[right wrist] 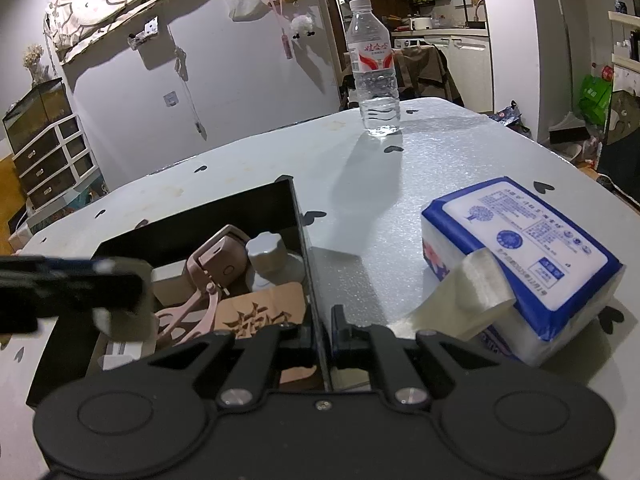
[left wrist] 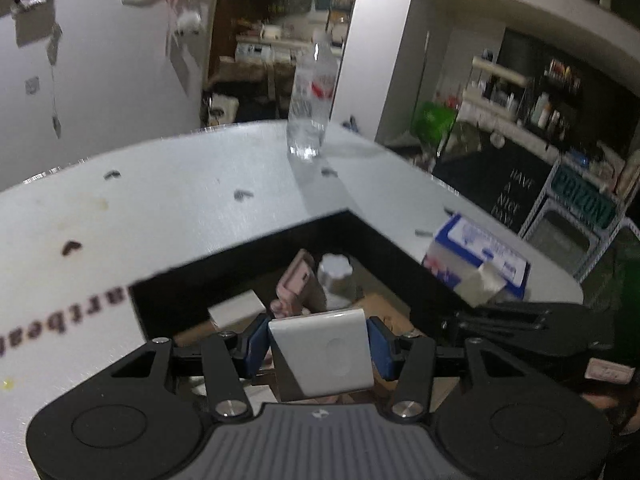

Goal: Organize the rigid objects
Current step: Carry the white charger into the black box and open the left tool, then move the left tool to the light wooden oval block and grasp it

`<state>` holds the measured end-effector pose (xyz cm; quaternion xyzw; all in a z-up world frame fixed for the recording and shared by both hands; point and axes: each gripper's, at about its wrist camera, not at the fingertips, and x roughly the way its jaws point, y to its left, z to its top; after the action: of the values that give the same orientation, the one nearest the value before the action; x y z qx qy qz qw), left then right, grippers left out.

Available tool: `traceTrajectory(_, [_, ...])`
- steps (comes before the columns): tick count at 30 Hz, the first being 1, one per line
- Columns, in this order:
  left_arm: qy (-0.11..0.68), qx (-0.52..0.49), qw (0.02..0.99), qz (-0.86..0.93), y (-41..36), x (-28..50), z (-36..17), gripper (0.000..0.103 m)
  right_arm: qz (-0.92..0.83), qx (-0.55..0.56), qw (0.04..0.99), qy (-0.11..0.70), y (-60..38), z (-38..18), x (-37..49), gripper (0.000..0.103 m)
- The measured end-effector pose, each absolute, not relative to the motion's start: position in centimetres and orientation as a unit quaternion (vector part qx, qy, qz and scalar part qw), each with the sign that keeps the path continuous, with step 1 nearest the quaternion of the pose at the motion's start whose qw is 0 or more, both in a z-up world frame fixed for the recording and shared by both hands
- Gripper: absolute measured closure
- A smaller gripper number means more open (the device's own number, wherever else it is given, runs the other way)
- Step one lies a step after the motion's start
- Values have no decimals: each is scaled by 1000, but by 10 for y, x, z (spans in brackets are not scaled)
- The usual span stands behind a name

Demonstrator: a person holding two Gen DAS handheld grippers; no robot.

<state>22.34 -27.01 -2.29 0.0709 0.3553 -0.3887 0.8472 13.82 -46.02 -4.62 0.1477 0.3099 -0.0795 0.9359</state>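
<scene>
My left gripper (left wrist: 318, 346) is shut on a white rounded block (left wrist: 324, 354) and holds it over the open black box (left wrist: 240, 240). In the box lie a pink folding object (left wrist: 294, 286), a white lidded jar (left wrist: 336, 274) and brown cardboard (right wrist: 260, 310). My right gripper (right wrist: 318, 344) is shut on the box's right wall (right wrist: 304, 240). The left gripper with the white block shows blurred at the left of the right wrist view (right wrist: 100, 296).
A clear water bottle (right wrist: 374, 68) stands at the far side of the white table (right wrist: 440, 152). A blue and white tissue pack (right wrist: 520, 264) lies right of the box. Drawers (right wrist: 52, 160) stand off to the left.
</scene>
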Motion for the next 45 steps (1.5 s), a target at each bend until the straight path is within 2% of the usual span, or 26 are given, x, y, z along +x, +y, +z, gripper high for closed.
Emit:
traceTrajectory(5, [368, 79, 846, -379, -276, 224, -30, 50, -77, 149, 936, 309, -462, -47, 138, 96])
traceTrajectory(9, [352, 75, 854, -375, -273, 221, -26, 32, -76, 150, 936, 310, -462, -48, 138, 96])
traceTrajectory(23, [350, 69, 853, -379, -262, 210, -16, 18, -80, 149, 935, 311, -462, -48, 138, 96])
traceTrajectory(31, [344, 59, 857, -378, -253, 206, -10, 4, -84, 151, 935, 311, -462, -47, 137, 96])
traceTrajectory(36, [345, 50, 861, -369, -244, 206, -8, 0, -86, 153, 935, 309, -462, -46, 135, 96])
traceTrajectory(45, [340, 41, 874, -345, -219, 207, -5, 0, -89, 152, 935, 307, -461, -41, 129, 96])
